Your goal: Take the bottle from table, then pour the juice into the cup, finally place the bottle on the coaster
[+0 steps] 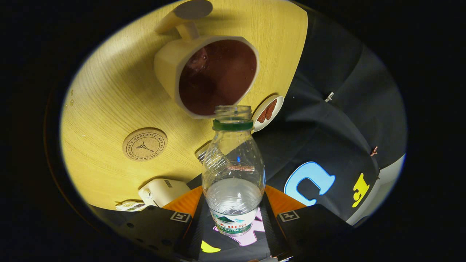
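With cream mug (pixel 171 69) already full of dark juice, pour judged done; gripper (pixel 233 218) clamped on clear plastic bottle (pixel 233 171); round cork coaster (pixel 145 144) still awaited

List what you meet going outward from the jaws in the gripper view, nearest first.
Clear plastic bottle clamped between the jaws of the gripper → its open neck with the green ring → cream cup holding dark juice → grey disc past the cup's handle.
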